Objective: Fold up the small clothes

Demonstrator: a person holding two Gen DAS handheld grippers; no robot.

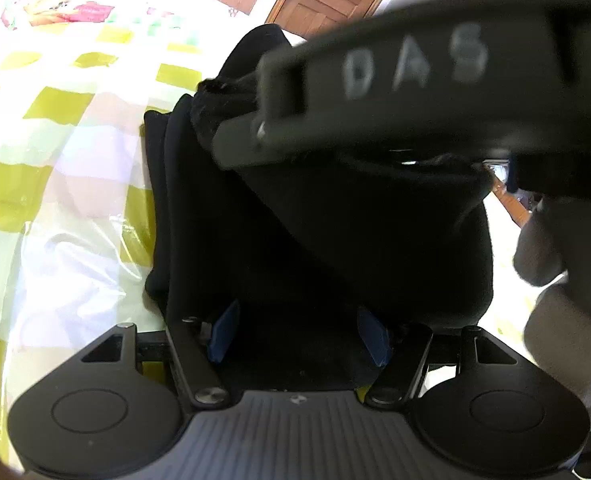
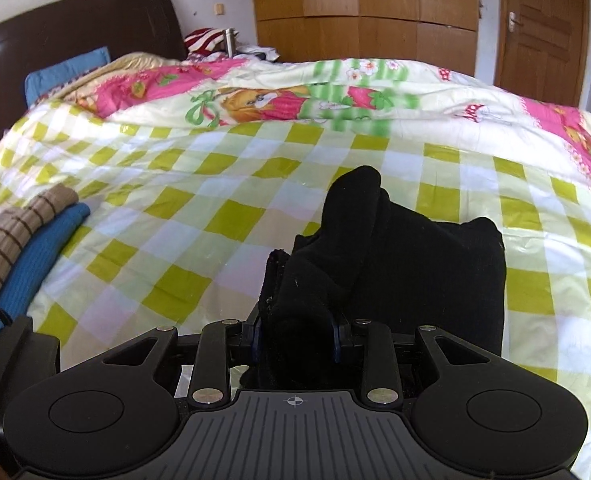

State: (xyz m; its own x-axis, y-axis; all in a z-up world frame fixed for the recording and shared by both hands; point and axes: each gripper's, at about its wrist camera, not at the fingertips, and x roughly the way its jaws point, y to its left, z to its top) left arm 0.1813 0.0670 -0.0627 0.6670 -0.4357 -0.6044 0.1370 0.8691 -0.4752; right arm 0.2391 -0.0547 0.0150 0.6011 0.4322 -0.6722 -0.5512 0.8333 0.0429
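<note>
A black garment (image 2: pixel 395 264) lies bunched on the yellow-checked bed cover (image 2: pixel 175 208). In the right wrist view my right gripper (image 2: pixel 295 340) is shut on a thick fold of the black garment, which rises in a hump ahead of the blue pads (image 2: pixel 337 340). In the left wrist view the black garment (image 1: pixel 295 220) fills the space between my left gripper's (image 1: pixel 299 332) blue pads (image 1: pixel 225 330), which stand apart with cloth between them. The right gripper's body (image 1: pixel 415 92) crosses close above, holding an edge of the cloth.
Folded clothes, a brown striped piece (image 2: pixel 11 236) on a blue one (image 2: pixel 35 256), lie at the left bed edge. A pink cartoon quilt (image 2: pixel 295 96) lies behind. Dark headboard (image 2: pixel 75 32), wooden wardrobe (image 2: pixel 367 12) and door (image 2: pixel 539 28) stand beyond.
</note>
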